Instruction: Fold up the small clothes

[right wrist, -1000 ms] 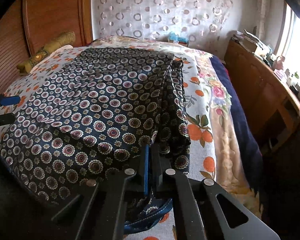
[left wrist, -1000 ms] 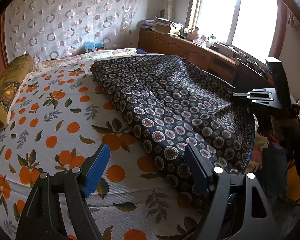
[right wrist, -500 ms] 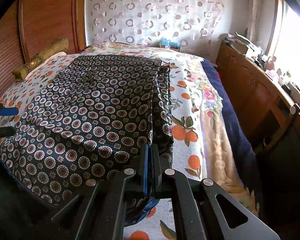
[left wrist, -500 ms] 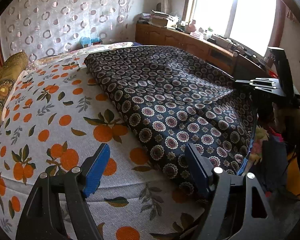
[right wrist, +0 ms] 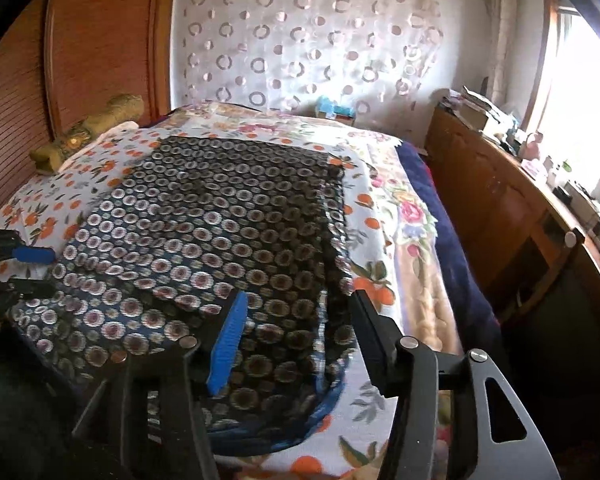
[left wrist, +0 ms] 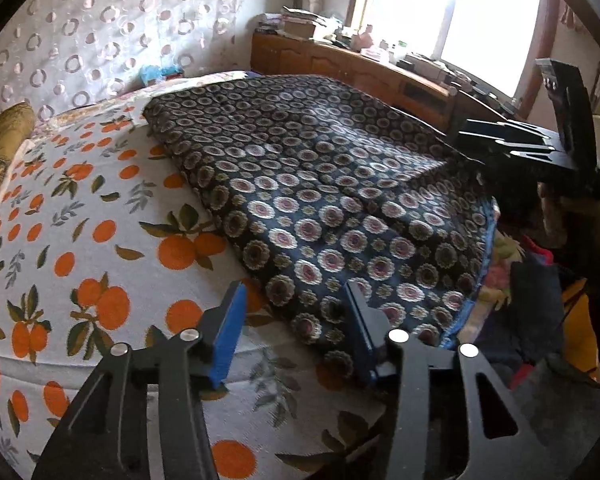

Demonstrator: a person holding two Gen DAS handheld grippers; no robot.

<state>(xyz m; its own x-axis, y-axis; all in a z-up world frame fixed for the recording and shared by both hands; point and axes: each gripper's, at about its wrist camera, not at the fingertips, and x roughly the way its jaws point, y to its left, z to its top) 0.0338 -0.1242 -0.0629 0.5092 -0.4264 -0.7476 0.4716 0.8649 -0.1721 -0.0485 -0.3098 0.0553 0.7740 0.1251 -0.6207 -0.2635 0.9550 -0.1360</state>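
windowsill clutter (left wrist: pixel 412 60) too small, bolster (left wrist: pixel 0 148) cropped

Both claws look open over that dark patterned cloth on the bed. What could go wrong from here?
The dark patterned garment hangs over the bed's near edge, so it might slide off. The left gripper, jaws just narrowing around its corner, could pinch the orange-print sheet too. The right gripper, jaws just opened, might snag the fold.

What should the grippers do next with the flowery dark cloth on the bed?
Probably close the left hand-held gripper on the dark patterned cloth's near corner. Its jaws, just closing, stand around that edge without pinching. The right hand-held gripper has just opened and let go.
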